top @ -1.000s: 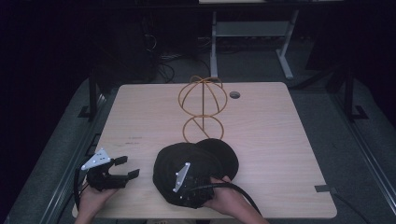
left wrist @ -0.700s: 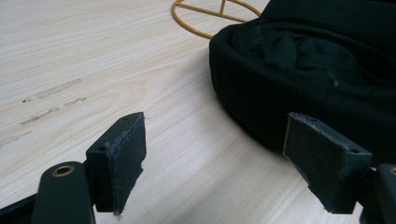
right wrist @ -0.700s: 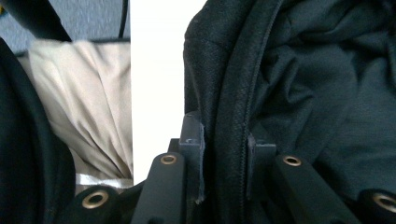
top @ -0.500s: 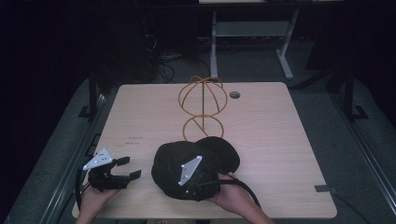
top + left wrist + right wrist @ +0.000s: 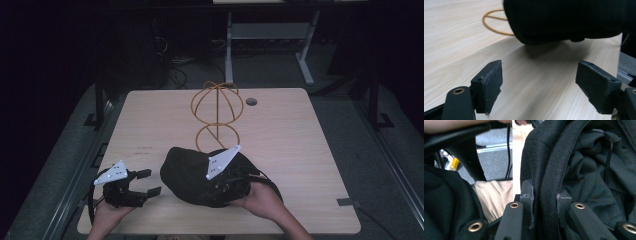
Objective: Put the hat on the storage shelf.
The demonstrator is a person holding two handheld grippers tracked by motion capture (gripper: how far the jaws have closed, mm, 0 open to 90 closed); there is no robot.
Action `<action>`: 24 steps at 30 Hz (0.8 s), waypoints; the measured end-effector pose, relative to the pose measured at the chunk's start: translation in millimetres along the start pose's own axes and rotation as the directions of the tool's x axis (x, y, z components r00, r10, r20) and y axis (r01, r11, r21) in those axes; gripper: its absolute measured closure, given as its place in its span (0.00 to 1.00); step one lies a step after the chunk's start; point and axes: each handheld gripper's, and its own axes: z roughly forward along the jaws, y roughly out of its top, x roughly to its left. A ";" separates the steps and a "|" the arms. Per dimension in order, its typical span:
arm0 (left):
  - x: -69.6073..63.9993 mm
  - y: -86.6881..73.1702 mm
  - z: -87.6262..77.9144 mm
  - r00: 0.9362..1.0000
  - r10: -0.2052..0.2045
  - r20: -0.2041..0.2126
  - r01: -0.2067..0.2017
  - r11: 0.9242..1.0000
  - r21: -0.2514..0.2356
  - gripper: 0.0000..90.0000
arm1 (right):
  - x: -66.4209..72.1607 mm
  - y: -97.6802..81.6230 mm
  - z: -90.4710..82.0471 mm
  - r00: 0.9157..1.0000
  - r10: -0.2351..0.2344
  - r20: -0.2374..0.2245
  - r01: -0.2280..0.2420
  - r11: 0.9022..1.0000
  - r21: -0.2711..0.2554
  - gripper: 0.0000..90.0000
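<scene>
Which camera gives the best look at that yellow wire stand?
The high view: the wire stand shows whole, upright on the table behind the black hat. The left gripper view catches a bit of its base ring beside the hat.

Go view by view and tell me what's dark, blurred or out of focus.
High view: room dark, table lit, hat nearly featureless black. Left gripper view: pads sharp, hat soft, casting a shadow on the wood. Right gripper view: hat's brim edge sharp at the right gripper, background washed out.
</scene>
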 end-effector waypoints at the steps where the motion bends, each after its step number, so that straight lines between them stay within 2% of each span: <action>1: -1.9 1.5 0.9 1.000 0.005 0.007 -0.005 1.000 -0.004 0.23 | 0.0 1.7 -3.1 1.000 -0.003 0.000 0.003 1.000 -0.009 0.82; 9: -17.8 20.2 6.2 0.997 0.051 0.059 -0.047 0.996 -0.072 0.21 | 1.0 15.5 -24.9 1.000 -0.001 -0.021 0.000 0.998 -0.062 0.82; 14: -26.0 36.2 6.5 0.994 0.090 0.056 -0.083 0.990 -0.111 0.20 | 0.3 22.6 -35.2 0.999 0.003 -0.040 -0.006 0.997 -0.078 0.82; 18: -26.5 47.3 6.0 0.996 0.083 0.035 -0.076 0.985 -0.155 0.20 | 0.0 26.6 -41.2 0.997 0.009 -0.070 -0.015 0.995 -0.095 0.82; 24: -28.0 53.2 8.7 0.996 0.080 0.044 -0.072 0.984 -0.165 0.20 | 0.4 30.1 -48.5 0.997 0.001 -0.082 -0.011 0.994 -0.111 0.82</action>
